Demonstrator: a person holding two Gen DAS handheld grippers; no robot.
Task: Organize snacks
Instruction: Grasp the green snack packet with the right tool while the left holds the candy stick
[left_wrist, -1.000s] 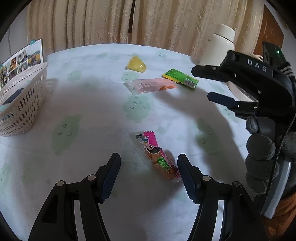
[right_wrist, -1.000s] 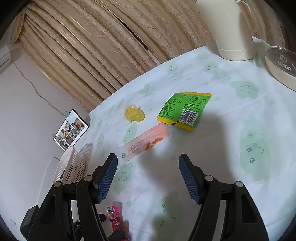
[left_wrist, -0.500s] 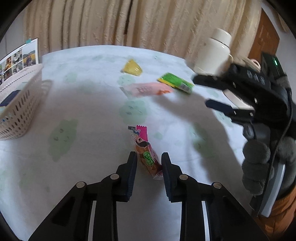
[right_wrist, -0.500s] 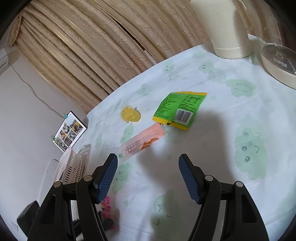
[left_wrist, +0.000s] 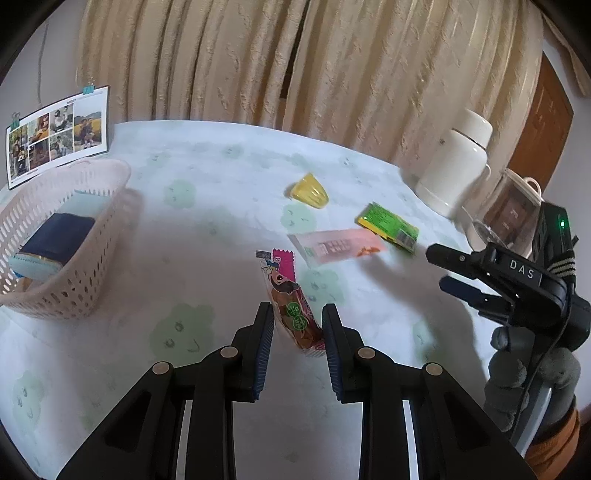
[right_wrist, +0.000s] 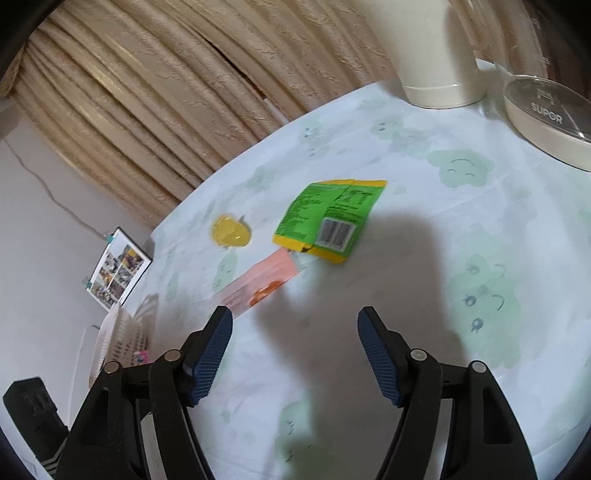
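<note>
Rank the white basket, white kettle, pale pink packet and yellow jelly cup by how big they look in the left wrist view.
1. white basket
2. white kettle, though it stands farther from the camera, so its true size against the basket is unsure
3. pale pink packet
4. yellow jelly cup

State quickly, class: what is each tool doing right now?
Left tool: shut on the pink snack stick.
Right tool: open, holding nothing, above the table.
</note>
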